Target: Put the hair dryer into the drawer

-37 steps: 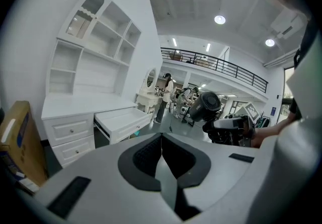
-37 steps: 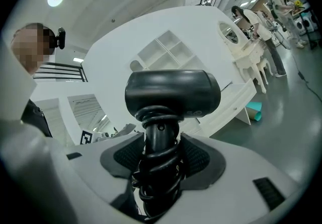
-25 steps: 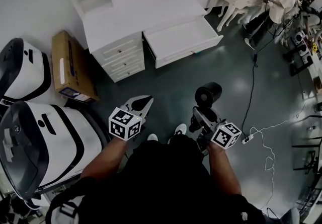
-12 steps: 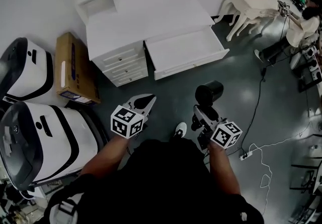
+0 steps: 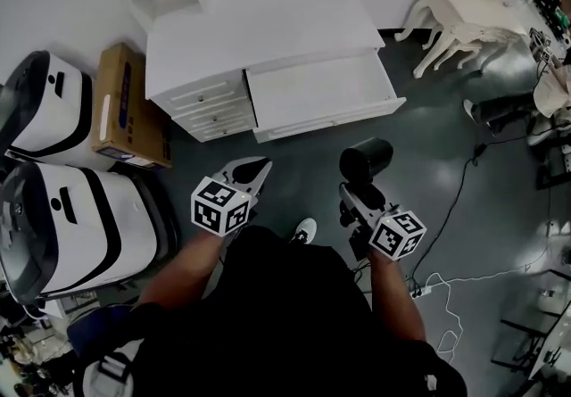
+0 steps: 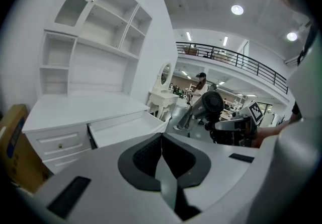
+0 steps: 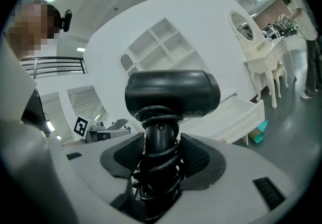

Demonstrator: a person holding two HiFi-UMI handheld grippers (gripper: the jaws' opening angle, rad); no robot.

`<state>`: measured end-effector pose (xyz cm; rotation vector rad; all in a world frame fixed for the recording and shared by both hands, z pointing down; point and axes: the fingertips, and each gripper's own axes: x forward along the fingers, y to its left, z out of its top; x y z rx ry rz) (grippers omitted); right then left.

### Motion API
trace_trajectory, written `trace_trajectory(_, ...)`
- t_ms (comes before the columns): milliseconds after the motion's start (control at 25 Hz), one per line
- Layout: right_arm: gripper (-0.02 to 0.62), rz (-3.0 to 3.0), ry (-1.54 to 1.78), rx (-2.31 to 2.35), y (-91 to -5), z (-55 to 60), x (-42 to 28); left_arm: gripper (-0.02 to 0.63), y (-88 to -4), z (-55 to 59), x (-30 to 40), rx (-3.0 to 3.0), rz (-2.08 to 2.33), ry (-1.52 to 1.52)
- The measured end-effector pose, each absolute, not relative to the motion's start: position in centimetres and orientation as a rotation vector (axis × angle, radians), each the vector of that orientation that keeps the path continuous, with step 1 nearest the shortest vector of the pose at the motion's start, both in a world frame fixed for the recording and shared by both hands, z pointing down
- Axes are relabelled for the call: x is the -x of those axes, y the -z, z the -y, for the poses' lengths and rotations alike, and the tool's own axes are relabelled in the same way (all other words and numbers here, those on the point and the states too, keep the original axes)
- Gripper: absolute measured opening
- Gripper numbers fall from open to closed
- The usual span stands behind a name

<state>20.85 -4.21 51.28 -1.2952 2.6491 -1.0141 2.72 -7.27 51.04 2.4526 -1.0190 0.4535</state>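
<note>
The hair dryer, its handle pinched in the right tool, is short of the open drawer, which lies farther off, slightly left. Carry it past the drawer's front edge before lowering. The left tool is pressed together, empty.

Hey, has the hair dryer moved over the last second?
Yes. In the head view the hair dryer, gripped in the right claw, is now closer to the open drawer than it was.
</note>
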Motion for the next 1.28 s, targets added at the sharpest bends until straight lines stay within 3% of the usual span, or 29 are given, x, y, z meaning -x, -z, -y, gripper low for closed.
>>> trace_trajectory(760,0.241,-2.690,1.091,1.170,-53.3,11.7,-22.0,0.011,-52.5,13.1,-4.3,-2.378,1.102,-0.493)
trace_trajectory(1280,0.239,-2.954,1.049,1.157,-54.8,21.3,-17.3,0.011,-54.5,21.8,-0.1,-2.302,1.158,-0.448)
